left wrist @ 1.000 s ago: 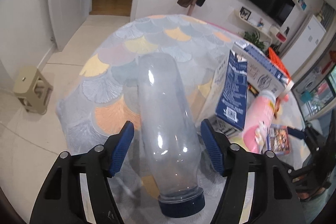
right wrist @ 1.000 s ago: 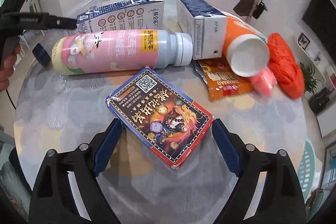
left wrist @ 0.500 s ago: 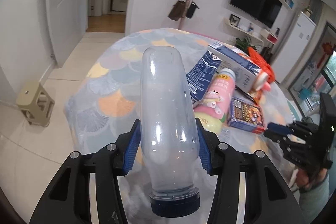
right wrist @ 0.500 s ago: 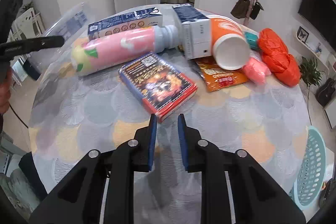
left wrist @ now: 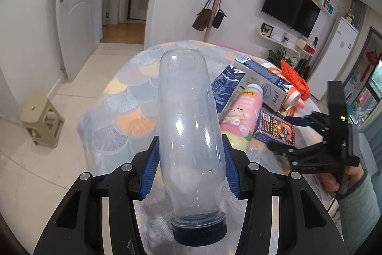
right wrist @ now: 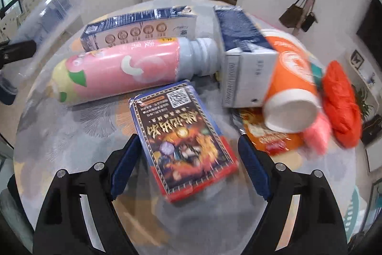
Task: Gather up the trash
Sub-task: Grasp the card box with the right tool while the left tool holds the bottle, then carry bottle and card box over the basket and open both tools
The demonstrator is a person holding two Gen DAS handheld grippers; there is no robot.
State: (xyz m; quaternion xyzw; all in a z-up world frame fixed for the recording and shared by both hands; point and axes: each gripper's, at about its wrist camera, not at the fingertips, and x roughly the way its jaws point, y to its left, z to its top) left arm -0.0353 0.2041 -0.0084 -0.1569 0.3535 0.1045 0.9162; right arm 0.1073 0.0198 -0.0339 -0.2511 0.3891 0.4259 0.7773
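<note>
My left gripper (left wrist: 189,164) is shut on a clear plastic bottle (left wrist: 188,126) with a dark blue cap, held above the round table (left wrist: 124,102); the bottle also shows in the right wrist view (right wrist: 45,16). My right gripper (right wrist: 186,169) is open, its fingers on either side of a dark card box (right wrist: 183,138) that lies flat on the table; that box also shows in the left wrist view (left wrist: 274,128). Beyond lie a pink bottle (right wrist: 119,71), two blue-white cartons (right wrist: 140,28) (right wrist: 241,56), an orange cup (right wrist: 291,87), an orange wrapper (right wrist: 265,135) and an orange bag (right wrist: 341,104).
A teal basket (right wrist: 355,209) stands on the floor at the right of the table. A small beige stool (left wrist: 41,121) stands on the floor to the left. A coat stand with bags (left wrist: 212,13) is behind the table.
My left gripper closed on the clear bottle and lifted it. My right gripper shut and drew back, then opened wide and came forward around the card box.
</note>
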